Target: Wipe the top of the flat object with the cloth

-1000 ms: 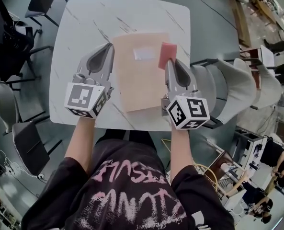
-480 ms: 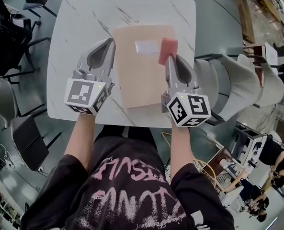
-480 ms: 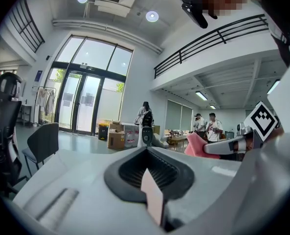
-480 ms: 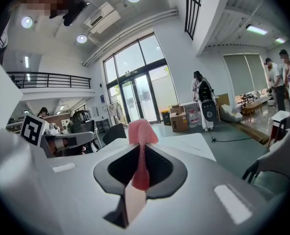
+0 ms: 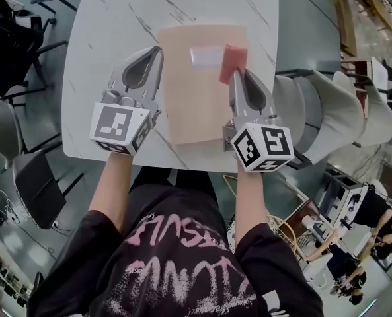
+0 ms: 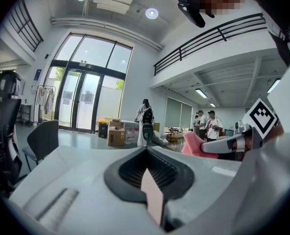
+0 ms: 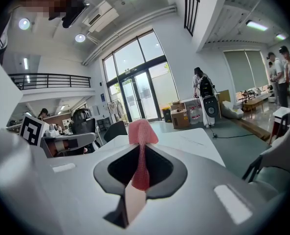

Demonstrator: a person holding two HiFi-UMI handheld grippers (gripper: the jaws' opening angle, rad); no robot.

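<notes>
In the head view, a flat, pale-peach rectangular board (image 5: 196,104) is lying on the white, marble-veined table (image 5: 116,25), with a small white label (image 5: 205,57) showing near its far end. The right tongs (image 5: 236,75) are pinching a small pinkish-red cloth (image 5: 233,62) and holding it at the board's far right corner, just beside the label. The left tongs (image 5: 157,50) are resting at the board's left edge; whether they are pressing on it I cannot tell.

In the left gripper view, the left tongs are sitting fully closed with nothing between them, and the cloth is showing off to the right.

In the right gripper view, the right tongs are clamping the cloth, whose top is bunching above the tips.

By my reading, the wiping is only getting under way at one corner, and most of the board's top is waiting to be covered.
</notes>
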